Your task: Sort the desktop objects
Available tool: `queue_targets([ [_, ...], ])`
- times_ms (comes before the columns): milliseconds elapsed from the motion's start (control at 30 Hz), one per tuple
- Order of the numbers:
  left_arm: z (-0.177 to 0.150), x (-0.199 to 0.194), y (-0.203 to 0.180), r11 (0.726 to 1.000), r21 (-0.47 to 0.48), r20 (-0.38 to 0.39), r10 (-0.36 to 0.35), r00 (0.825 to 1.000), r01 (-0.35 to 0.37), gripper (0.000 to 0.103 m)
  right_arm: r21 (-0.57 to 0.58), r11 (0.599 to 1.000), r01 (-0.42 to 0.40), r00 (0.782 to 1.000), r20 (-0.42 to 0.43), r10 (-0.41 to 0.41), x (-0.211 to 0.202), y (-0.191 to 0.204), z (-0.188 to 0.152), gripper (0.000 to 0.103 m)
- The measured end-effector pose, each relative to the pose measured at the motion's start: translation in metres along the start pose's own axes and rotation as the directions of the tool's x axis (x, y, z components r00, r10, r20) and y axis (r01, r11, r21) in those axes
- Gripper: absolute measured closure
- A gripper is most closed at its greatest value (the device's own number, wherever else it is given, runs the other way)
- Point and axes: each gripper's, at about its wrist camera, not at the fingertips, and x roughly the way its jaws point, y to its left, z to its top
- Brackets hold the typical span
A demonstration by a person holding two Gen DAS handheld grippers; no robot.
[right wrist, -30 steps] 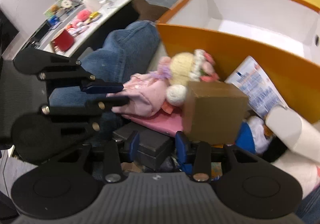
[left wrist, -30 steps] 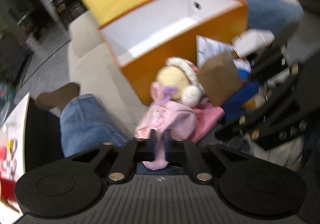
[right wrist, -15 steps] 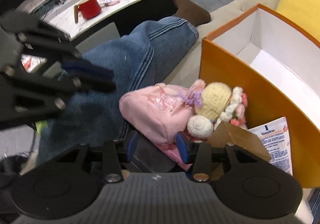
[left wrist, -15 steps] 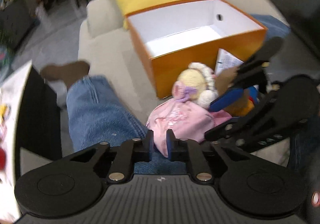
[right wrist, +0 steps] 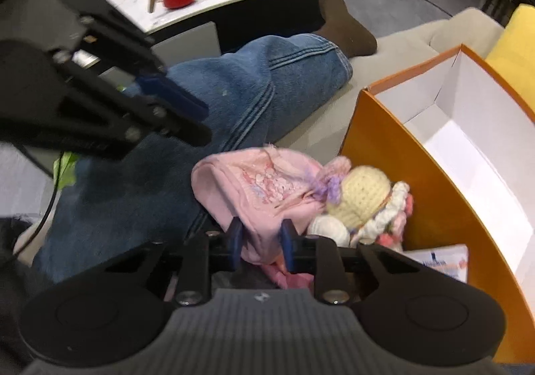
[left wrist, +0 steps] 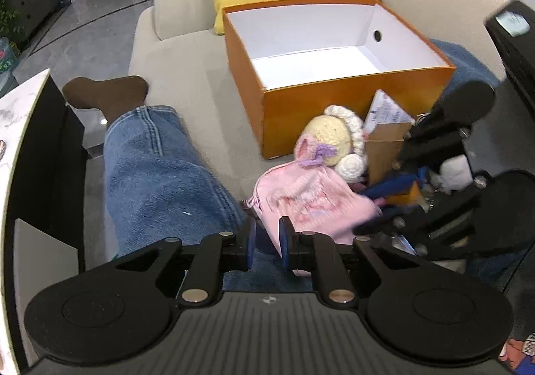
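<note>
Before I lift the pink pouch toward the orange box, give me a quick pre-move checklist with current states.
1. Right gripper on pink pouch: jaws closing with pouch fabric between them; firm grip cannot tell.
2. Left gripper clear of pouch: cannot tell; nearly closed at its corner, nothing visibly pinched.
3. Orange box open and empty: ok.
4. Crochet doll free of pouch: not ok; it lies against the pouch and may drag along.
5. Path to box: ok, though the person's denim leg sits close alongside.
</note>
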Motion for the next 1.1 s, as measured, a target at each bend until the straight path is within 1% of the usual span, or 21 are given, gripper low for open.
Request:
queue_targets([
  [67,-0.001,-0.003,-0.006,1.0,0.001,0.002,-0.023,1.0,0.023,0.084,0.007,1.0,-0.021,1.0,0.005,0.021,-0.012,0.004,-0.013,0.078],
  [133,-0.002,-0.003,-0.011,0.999,0.004,-0.001,-0.044,0.999,0.044,0.077,0.008,0.999,-0.053,0.999,0.009,0.053,-0.022,0.008,-0.027,0.078],
  [167,-0.002,-0.003,-0.013,0.999,0.003,-0.004,-0.051,0.999,0.051,0.071,0.006,0.998,-0.059,0.998,0.006,0.059,-0.026,0.01,-0.034,0.078],
  [267,0.0,0.003,-0.02,0.997,0.004,-0.029,-0.075,0.997,0.075,0.065,-0.01,0.999,-0.045,0.999,-0.013,0.045,-0.03,0.014,-0.056,0.078],
  [367,0.003,0.006,-0.029,0.993,-0.002,-0.045,-0.114,0.992,0.114,0.052,0.016,0.999,-0.036,0.999,-0.04,0.037,-0.029,0.007,-0.071,0.076],
  [467,0.008,0.011,-0.042,0.99,0.02,-0.057,-0.139,0.989,0.14,0.051,0.032,0.999,-0.014,0.997,-0.07,0.016,-0.021,0.002,-0.08,0.075],
  [533,0.013,0.016,-0.048,0.99,0.031,-0.074,-0.135,0.988,0.138,0.049,0.056,0.998,-0.008,0.996,-0.093,0.013,-0.015,-0.003,-0.087,0.086],
  [567,0.016,0.02,-0.049,0.99,0.034,-0.085,-0.135,0.987,0.138,0.049,0.058,0.998,-0.003,0.995,-0.1,0.009,-0.011,-0.004,-0.089,0.087],
  [633,0.023,0.03,-0.045,0.99,0.014,-0.118,-0.14,0.983,0.142,0.049,0.059,0.998,0.015,0.993,-0.119,-0.008,-0.004,-0.008,-0.094,0.087],
  [700,0.029,0.036,-0.037,0.989,-0.016,-0.131,-0.145,0.981,0.144,0.049,0.075,0.997,0.031,0.992,-0.128,-0.022,-0.004,-0.013,-0.096,0.087],
  [767,0.034,0.037,-0.031,0.99,-0.024,-0.136,-0.142,0.981,0.14,0.049,0.095,0.995,0.033,0.994,-0.108,-0.022,-0.015,-0.018,-0.097,0.087],
  [867,0.04,0.038,-0.022,0.99,-0.022,-0.146,-0.14,0.979,0.139,0.049,0.135,0.99,0.034,0.998,-0.053,-0.027,-0.039,-0.024,-0.092,0.084],
  [967,0.045,0.046,-0.015,0.986,-0.019,-0.18,-0.165,0.97,0.165,0.049,0.165,0.986,0.026,1.0,0.008,-0.028,-0.059,-0.027,-0.081,0.084],
  [1000,0.046,0.05,-0.014,0.984,-0.017,-0.193,-0.177,0.965,0.177,0.049,0.174,0.985,0.016,0.999,0.026,-0.021,-0.063,-0.028,-0.077,0.082],
  [1033,0.047,0.054,-0.013,0.982,-0.015,-0.205,-0.189,0.96,0.19,0.049,0.182,0.983,0.001,0.999,0.041,-0.008,-0.067,-0.029,-0.075,0.077],
  [1100,0.049,0.062,-0.013,0.977,-0.009,-0.222,-0.21,0.952,0.214,0.049,0.198,0.98,-0.032,0.998,0.058,0.02,-0.069,-0.032,-0.074,0.072],
])
